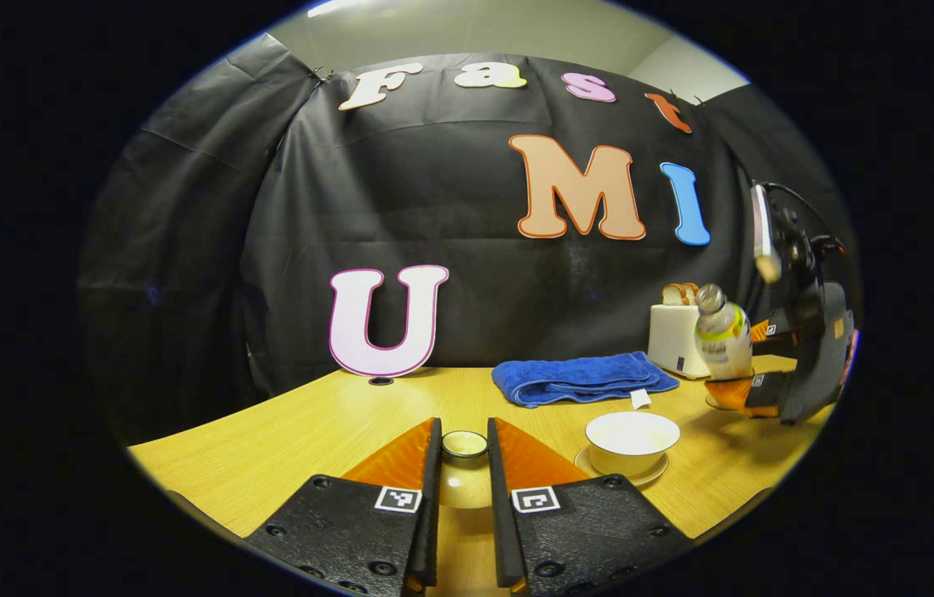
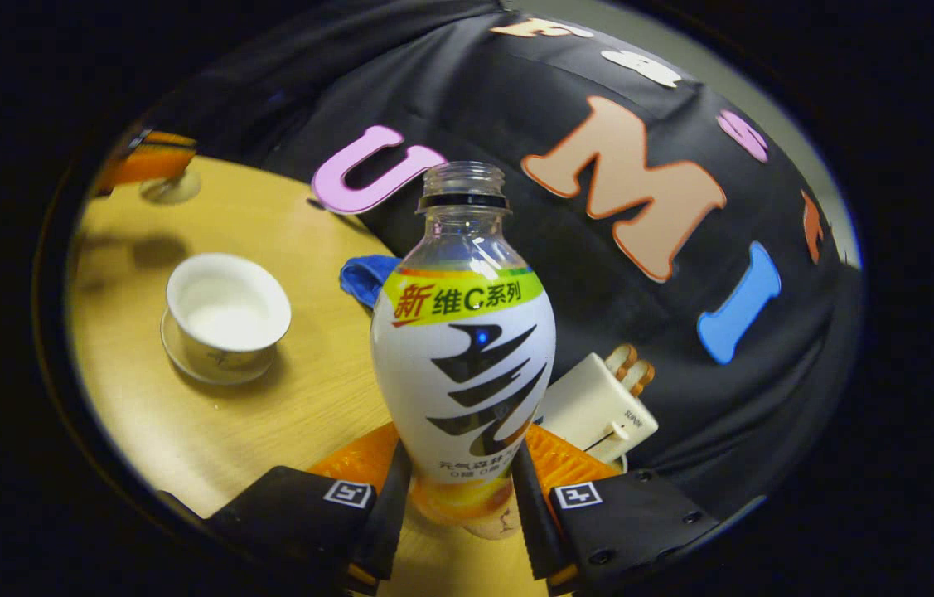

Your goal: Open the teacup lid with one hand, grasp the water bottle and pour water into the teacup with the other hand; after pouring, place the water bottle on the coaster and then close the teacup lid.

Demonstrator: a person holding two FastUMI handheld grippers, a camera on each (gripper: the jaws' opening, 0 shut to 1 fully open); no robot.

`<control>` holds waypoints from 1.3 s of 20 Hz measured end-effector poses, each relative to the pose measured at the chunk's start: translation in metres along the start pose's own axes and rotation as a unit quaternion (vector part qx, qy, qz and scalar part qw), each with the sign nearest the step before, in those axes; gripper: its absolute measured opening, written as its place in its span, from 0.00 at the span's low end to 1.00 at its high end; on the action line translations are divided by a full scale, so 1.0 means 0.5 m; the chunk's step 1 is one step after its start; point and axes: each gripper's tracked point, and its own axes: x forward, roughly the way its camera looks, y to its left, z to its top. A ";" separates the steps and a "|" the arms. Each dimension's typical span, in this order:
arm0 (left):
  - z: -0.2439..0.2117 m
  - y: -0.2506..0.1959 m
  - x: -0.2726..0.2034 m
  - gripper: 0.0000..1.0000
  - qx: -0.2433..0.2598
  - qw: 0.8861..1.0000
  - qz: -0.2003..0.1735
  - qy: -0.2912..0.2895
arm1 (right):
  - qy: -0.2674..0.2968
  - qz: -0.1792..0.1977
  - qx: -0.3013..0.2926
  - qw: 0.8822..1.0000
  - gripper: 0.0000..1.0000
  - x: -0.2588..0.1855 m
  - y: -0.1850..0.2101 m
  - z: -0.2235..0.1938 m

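The right gripper [image 2: 460, 489] pinches the open bottle [image 2: 463, 348] low, so it may tip before reaching the cup [image 2: 228, 311], while the left gripper [image 1: 464, 473] pinches the lid [image 1: 464, 445].

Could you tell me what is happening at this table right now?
The left gripper has the teacup lid clamped between its jaws, lifted off the open teacup, which sits on its saucer. The right gripper holds the uncapped water bottle near the toaster, tilted slightly toward the cup. Whether any water has been poured isn't clear.
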 end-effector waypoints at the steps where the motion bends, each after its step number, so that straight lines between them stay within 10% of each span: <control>1: -0.001 0.002 0.000 0.25 0.000 1.000 0.001 0.000 | 0.001 -0.001 0.041 0.999 0.67 0.003 -0.019 0.000; 9: -0.001 0.003 -0.001 0.25 0.000 1.000 0.002 0.000 | -0.017 -0.011 0.261 0.965 0.65 0.040 -0.139 -0.041; 26: 0.000 0.003 0.000 0.25 0.000 1.000 0.002 -0.001 | 0.024 -0.030 0.328 0.944 0.73 0.077 -0.167 -0.173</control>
